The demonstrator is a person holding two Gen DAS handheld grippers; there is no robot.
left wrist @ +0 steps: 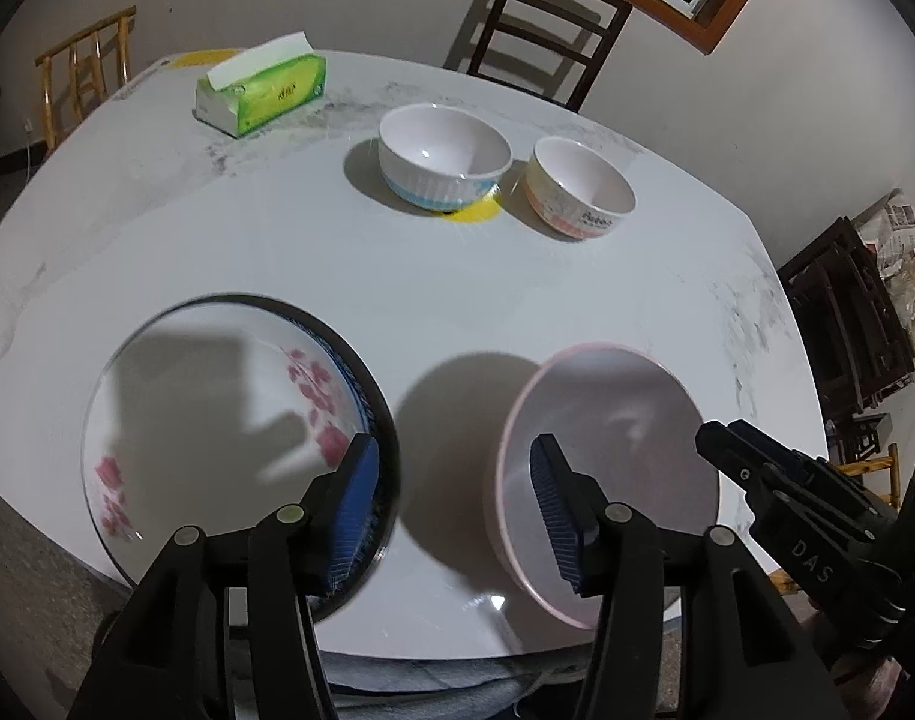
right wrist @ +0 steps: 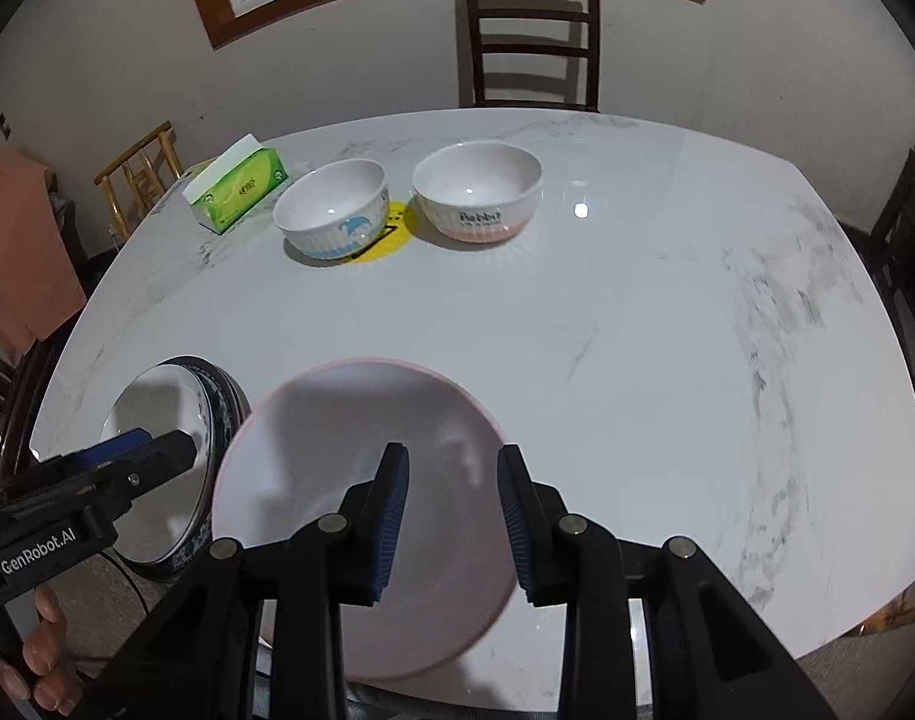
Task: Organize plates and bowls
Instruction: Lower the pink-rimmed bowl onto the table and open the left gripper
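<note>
Marble table [right wrist: 637, 330]: pink plate [right wrist: 361, 480] under right tongs [right wrist: 451, 516].

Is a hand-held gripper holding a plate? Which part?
The left hand-held gripper is open and holds nothing. The right hand-held gripper is over the pink plate, but whether it grips it cannot be told.

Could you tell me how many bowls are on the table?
2, both on the table's far side: a blue-trimmed bowl nearer the tissue box, and a pink-trimmed bowl to its right. None looks hidden.
</note>
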